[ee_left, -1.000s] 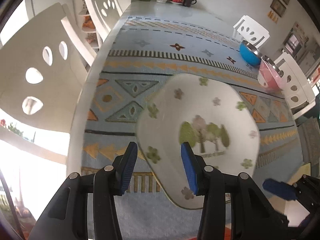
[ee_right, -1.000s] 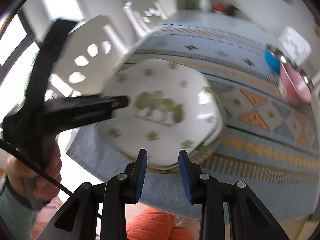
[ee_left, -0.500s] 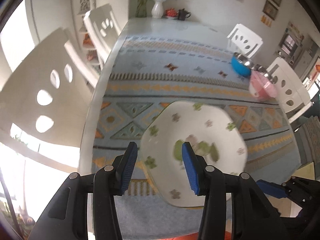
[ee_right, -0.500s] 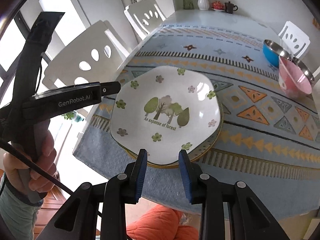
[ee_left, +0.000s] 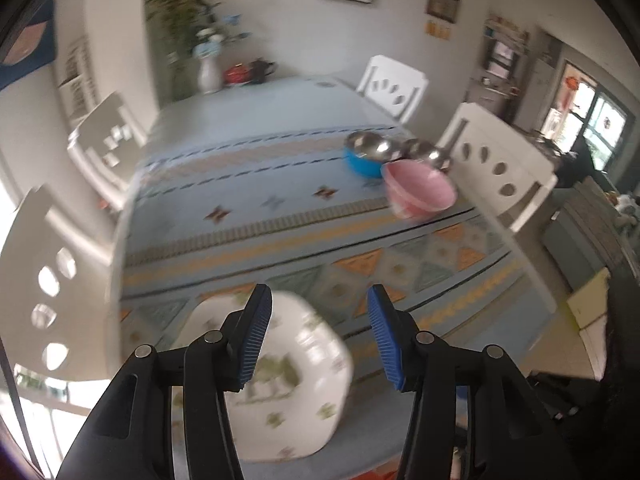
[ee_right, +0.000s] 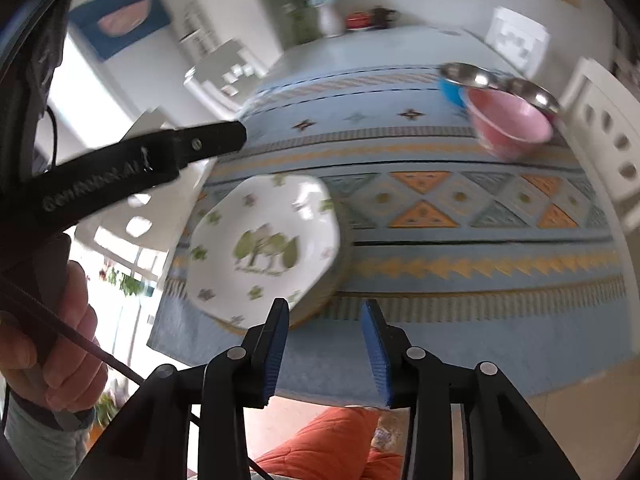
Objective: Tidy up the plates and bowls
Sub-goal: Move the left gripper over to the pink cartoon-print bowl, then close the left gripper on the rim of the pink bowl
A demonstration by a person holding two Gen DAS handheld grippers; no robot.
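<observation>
Open tablecloth (ee_right: 460, 276) between plate (ee_right: 260, 248) and bowls (ee_right: 508, 124)

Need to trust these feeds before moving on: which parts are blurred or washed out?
Left wrist view: plate and pink bowl smeared by motion, jaws sharp. Right wrist view: milder blur, the plate's tree print readable, window at left blown out white.

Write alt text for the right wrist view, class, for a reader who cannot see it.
A white plate with a tree design lies on another plate near the corner of a patterned blue tablecloth. The right gripper, jaws opening and empty, hangs near the table's edge. A pink bowl and steel-lined bowls sit far right; the left gripper crosses at left.
</observation>
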